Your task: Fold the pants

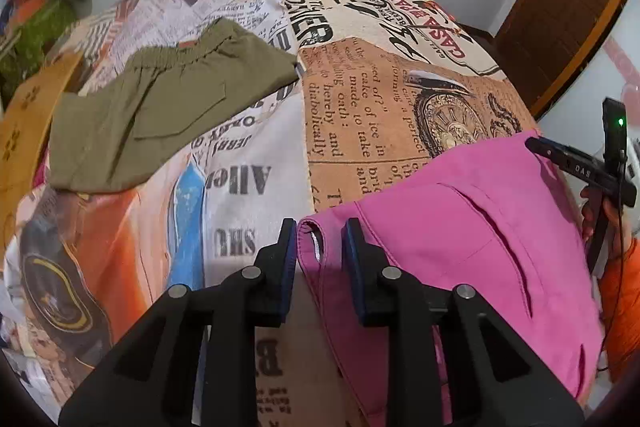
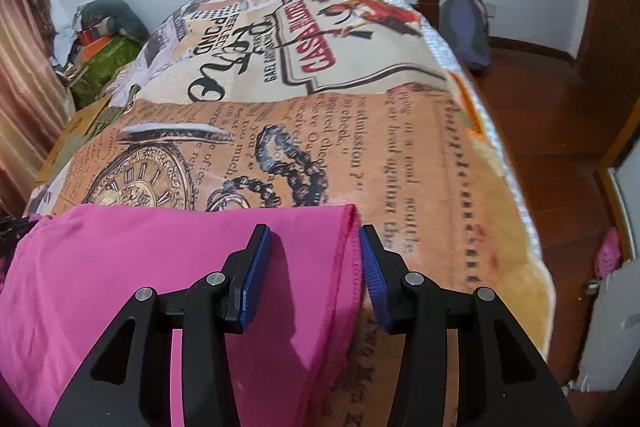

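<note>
Both claws (image 1: pixel 319 227) (image 2: pixel 314 233) apart, pink pants (image 1: pixel 460 227) edge between each pair of fingers.

pink pants (image 1: pixel 460 227) flat on bed

Pants (image 1: pixel 460 227) on blanket (image 1: pixel 360 107); shorts (image 1: pixel 160 115) far left.

My left gripper (image 1: pixel 319 233) is black plastic, with two arms that spread like a V and end in flat blue pads (image 1: pixel 289 267) with tiny ridges. Round silver screws (image 1: pixel 251 271) sit on its arms. My right gripper (image 2: pixel 315 241) looks the same: black arms, blue pads (image 2: pixel 256 277), silver screws (image 2: pixel 414 279). From the left camera it shows white letters, a little green light (image 1: pixel 621 122) and a thin black cable (image 1: pixel 619 267). My sleeve (image 1: pixel 622 307) is orange.
</note>
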Tool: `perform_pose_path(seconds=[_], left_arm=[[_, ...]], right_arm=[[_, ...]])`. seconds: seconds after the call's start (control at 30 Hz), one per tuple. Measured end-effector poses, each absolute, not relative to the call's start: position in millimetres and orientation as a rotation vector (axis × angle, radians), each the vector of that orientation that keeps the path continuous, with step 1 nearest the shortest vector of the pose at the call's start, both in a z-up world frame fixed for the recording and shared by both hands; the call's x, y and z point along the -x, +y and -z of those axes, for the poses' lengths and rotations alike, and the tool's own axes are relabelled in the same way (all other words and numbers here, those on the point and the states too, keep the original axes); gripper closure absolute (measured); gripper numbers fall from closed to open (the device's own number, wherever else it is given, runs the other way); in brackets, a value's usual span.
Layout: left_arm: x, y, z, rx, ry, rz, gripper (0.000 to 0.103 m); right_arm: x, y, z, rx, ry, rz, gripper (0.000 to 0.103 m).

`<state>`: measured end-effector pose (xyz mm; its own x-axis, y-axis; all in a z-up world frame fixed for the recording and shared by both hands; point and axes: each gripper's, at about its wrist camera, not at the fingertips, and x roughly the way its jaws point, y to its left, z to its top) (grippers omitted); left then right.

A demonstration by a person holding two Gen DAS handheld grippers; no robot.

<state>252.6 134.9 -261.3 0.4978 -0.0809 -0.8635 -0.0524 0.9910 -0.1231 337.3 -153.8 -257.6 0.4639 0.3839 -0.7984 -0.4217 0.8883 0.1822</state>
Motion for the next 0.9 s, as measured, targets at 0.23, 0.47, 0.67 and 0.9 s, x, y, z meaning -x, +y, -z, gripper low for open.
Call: perform_pose_path(seconds=[0.23, 0.47, 0.67, 0.9], left_arm=[[-252, 127, 252, 0.059, 1.005, -0.010, 0.092], [-247, 127, 242, 0.000, 0.973, -0.033, 0.093], [-251, 124, 260, -0.046, 1.020, -0.057, 0.089], [-251, 125, 211, 0.009, 0.950, -0.039, 0.083]], right_arm=[[-336, -149, 258, 0.123, 0.923, -0.487, 0.099], [-337, -150, 259, 0.159, 0.903, -0.453, 0.100], [-343, -150, 255, 0.117, 0.942, -0.449, 0.099], [-329, -145, 213, 0.066, 0.904, -0.494, 0.076]])
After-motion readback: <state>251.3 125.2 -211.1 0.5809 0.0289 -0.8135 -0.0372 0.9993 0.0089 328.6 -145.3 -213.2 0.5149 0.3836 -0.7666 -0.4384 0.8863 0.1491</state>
